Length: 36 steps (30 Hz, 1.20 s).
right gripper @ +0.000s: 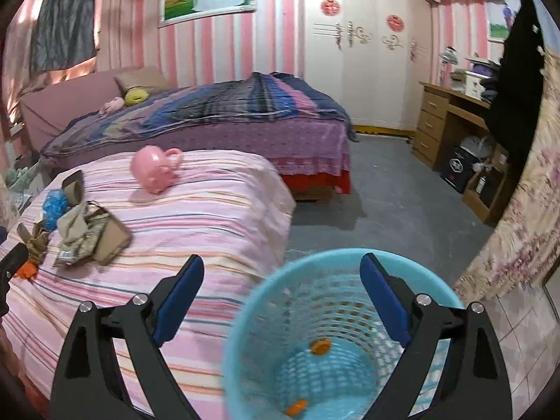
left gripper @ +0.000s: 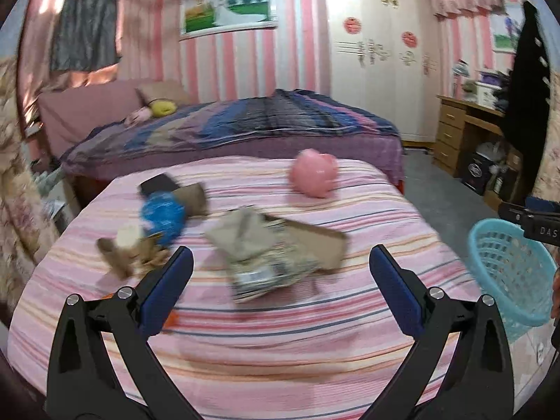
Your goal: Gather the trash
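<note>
A: Left gripper [left gripper: 280,269] state?

B: Spread wide, holding nothing. It's over the striped bed [left gripper: 280,350]. The trash sits ahead of it: a crumpled wrapper pile [left gripper: 260,255] dead ahead between the fingers, lying on a cardboard sheet [left gripper: 322,245] that sticks out to the right.

A: Anything else on that side?

B: Ahead-left, a blue wad [left gripper: 162,215] touching a brown cardboard piece [left gripper: 192,196], with a dark flat item behind them. Nearer, just off the left finger, a heap of brown scraps [left gripper: 129,252]. Blurred, can't resolve more. A pink mug [left gripper: 313,173] lies farther ahead, slightly right, apart from the trash.

A: Right gripper [right gripper: 281,273]?

B: Also spread, empty. The blue basket [right gripper: 252,301] sits below it; the right finger is over the basket mouth, the left finger over the bed edge. Two orange bits [right gripper: 321,346] lie at the basket bottom.

A: Trash relative to the right one?

B: Far ahead-left on the bed, well apart. In the left view the basket is at the far right, off the bed.
</note>
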Each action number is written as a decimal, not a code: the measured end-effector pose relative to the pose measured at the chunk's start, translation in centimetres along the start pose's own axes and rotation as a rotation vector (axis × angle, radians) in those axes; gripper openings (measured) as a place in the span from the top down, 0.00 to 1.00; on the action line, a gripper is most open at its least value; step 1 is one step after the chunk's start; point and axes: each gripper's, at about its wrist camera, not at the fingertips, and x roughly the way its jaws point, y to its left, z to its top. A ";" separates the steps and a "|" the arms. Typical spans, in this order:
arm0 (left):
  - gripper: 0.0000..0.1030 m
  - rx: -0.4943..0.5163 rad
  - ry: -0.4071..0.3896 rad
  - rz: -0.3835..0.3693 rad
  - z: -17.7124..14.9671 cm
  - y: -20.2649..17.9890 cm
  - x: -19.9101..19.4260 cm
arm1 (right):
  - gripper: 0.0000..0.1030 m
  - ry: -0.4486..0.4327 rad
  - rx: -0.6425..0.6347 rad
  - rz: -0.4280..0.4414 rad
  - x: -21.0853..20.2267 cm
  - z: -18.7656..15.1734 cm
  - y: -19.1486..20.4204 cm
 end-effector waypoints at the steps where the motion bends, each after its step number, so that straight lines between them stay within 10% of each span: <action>1: 0.05 -0.023 0.008 0.011 -0.1 1.3 0.1 | 0.14 0.000 -0.001 0.013 0.1 0.2 1.1; 20: 0.06 -0.131 0.041 0.207 -1.9 15.3 2.4 | 0.14 0.000 -0.105 0.089 1.8 1.2 11.7; 36: 0.05 -0.196 0.184 0.106 -3.6 21.3 5.7 | 0.14 0.021 -0.150 0.106 4.3 1.2 16.4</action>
